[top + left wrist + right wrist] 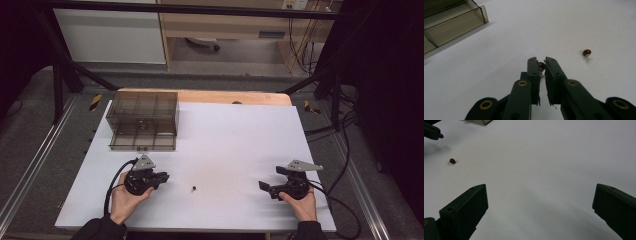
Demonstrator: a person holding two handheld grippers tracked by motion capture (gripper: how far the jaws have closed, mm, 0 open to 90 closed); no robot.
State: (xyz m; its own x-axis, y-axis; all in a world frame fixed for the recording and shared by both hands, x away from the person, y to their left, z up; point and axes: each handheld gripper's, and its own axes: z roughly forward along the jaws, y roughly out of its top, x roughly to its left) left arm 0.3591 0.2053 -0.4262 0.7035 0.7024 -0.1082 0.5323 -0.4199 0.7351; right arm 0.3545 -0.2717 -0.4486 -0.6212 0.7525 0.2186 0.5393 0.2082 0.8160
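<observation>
Left gripper (542, 65) is clamped on a small red round-headed part (541, 65). The smoky clear plastic drawer box (143, 120) sits up ahead of it, closer to this hand. Right gripper (540, 202) is gaping, holding nothing.

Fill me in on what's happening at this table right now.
A person works two handheld tongs over a white table. The left tongs are shut on a small red bead-like part with thin wire legs. A second red part lies loose on the table just beyond them. The right tongs are open with nothing between them, off to the other side. A smoky clear compartment box, its lower drawer pulled out, sits at the far left of the table.
</observation>
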